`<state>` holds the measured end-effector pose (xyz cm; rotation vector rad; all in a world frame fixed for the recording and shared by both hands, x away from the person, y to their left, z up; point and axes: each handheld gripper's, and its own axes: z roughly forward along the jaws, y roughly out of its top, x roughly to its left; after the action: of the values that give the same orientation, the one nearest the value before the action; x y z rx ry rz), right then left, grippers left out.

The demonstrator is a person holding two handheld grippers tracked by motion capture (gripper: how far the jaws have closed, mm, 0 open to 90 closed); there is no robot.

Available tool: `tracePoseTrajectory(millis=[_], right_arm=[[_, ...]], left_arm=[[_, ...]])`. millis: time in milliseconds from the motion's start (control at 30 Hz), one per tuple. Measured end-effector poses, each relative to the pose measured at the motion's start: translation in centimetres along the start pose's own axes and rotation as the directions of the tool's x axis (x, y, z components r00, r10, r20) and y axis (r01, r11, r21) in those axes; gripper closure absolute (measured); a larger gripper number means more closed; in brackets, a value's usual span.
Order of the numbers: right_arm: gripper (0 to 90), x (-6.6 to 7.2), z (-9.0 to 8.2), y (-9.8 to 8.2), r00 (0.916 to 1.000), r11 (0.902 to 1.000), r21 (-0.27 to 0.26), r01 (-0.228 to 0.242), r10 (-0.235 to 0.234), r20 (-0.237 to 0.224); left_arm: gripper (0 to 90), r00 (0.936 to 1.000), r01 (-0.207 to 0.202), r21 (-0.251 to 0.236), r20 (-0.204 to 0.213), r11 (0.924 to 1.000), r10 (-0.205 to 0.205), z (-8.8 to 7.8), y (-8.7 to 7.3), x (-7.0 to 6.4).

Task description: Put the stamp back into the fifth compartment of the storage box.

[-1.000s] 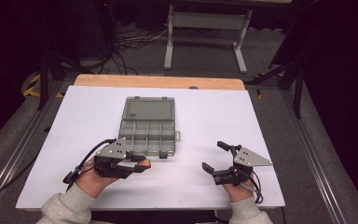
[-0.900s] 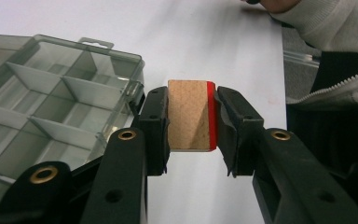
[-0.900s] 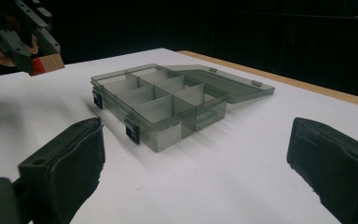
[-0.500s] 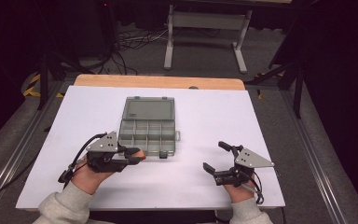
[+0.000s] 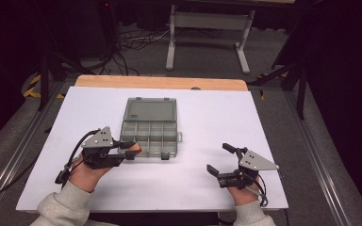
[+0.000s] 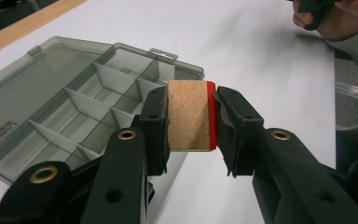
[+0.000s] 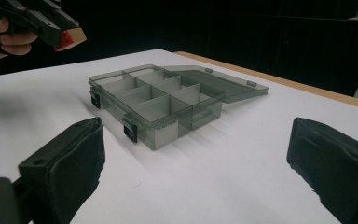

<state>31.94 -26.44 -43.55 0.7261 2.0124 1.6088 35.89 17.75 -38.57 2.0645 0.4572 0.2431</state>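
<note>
Since the earlier frame, left gripper [image 5: 131,149] has edged toward the organizer box [image 5: 150,127] – jaws clamped on a wooden block [image 6: 189,115] poised at its near-left edge – while right gripper [image 5: 220,160], jaws wide and empty, rests well apart on the worktop [image 5: 217,117].

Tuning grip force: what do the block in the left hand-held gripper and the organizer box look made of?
Block: looks like cork or light wood, matte, speckled tan grain, with a thin glossy red layer on one face. Organizer box: smoky translucent hard plastic by the look; dividers show through the walls, lid glossy.
</note>
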Motion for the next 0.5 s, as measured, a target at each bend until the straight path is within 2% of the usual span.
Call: tracePoseTrajectory(millis=[267,433,500], right_arm=[[4.9,0.0,-0.1,0.0,1.0000,1.0000,-0.005,0.003,-0.003,-0.002],[4.9,0.0,-0.1,0.0,1.0000,1.0000,-0.005,0.002,-0.003,-0.003],[4.9,0.0,-0.1,0.0,1.0000,1.0000,-0.004,0.002,-0.002,-0.003]], left_arm=[[65.7,0.9980,0.041,-0.011,-0.048,0.9991,-0.041,-0.3,-0.4,0.7],[65.7,0.9926,0.085,-0.028,-0.084,0.9960,-0.087,-0.5,-0.6,1.3],[65.7,0.9912,0.090,-0.030,-0.094,0.9955,-0.093,-0.5,-0.7,1.4]])
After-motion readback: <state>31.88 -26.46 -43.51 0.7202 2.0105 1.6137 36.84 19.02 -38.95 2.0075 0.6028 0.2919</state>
